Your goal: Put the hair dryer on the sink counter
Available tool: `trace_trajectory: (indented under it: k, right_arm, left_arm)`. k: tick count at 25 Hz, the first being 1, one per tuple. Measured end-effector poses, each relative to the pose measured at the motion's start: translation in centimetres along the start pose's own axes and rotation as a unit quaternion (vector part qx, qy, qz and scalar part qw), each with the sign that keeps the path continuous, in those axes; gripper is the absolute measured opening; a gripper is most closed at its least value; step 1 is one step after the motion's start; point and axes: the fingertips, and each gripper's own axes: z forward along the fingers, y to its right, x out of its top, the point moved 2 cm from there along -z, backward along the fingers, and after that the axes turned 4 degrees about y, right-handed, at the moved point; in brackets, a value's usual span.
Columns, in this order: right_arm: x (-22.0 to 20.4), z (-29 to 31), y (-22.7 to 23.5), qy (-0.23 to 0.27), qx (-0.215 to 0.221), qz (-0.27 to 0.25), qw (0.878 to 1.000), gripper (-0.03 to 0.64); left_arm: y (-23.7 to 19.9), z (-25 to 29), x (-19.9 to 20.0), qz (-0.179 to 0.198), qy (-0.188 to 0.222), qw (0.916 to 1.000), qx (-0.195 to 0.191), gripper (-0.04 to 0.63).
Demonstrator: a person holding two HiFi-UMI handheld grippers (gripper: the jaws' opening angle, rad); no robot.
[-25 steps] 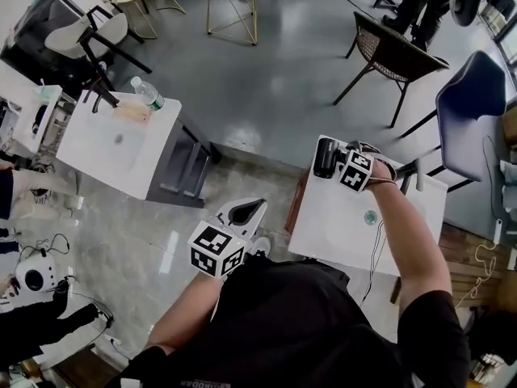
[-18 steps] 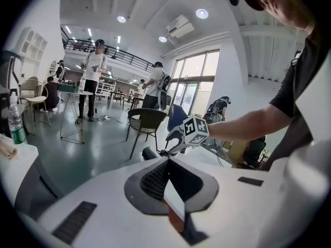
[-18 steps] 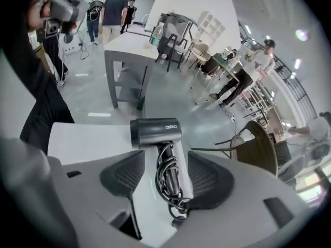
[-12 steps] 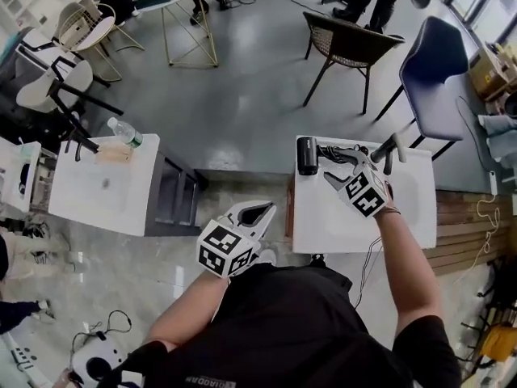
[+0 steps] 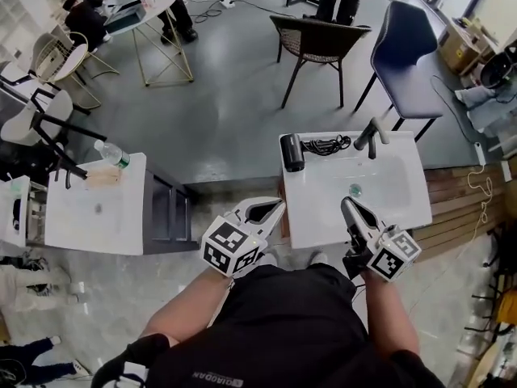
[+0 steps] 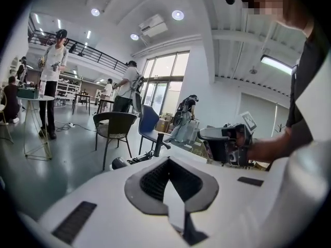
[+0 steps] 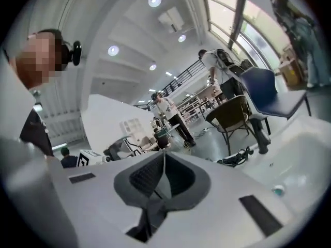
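— White counter, black appliance: where is the hair dryer (image 5: 292,153) placed, and how are the tools set?
— It is laid at the far left corner of the sink counter (image 5: 323,217), with its cord (image 5: 325,145) bunched along the far edge toward the faucet (image 5: 370,136). The right gripper (image 5: 347,206) is held over the near edge, well apart from it; its jaws have just been closed together on nothing. The left gripper (image 5: 279,205) is likewise closed and empty, just beside the left edge.
— Which step is indicated?
— Placement is judged complete; only a clear withdrawal is called for.
— Is any writing legible?
— None is made out; only square markers are seen on each marker cube (image 5: 229,247).
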Motion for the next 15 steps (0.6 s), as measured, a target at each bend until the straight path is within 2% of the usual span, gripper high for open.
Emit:
trace_trajectory:
  k: [1,3,9,15]
  right_arm:
    - [-0.4,-0.7,0.0,0.005,0.001,0.015,1.0,0.009]
    - [-1.0,-1.9,-0.2,0.002,-0.002,0.014,1.0,0.006]
    - [-0.9,-5.1,-0.9,-0.017,0.004,-0.047,0.999,0.005]
    - [0.2,-9.8,-0.6,-0.025,0.016,-0.092,0.995,0.005]
  left_arm:
    - [0.5,0.3,0.1,0.002,0.002,1.0,-0.006,0.0]
    - [1.6,0.6,0.2,0.005,0.004,0.9999,-0.013,0.0]
    - [5.3,1.7,0.1,-0.003,0.011,0.9999,-0.01,0.0]
    - [10.0,3.2,-0.8,-0.005,0.017,0.9997,0.015,0.0]
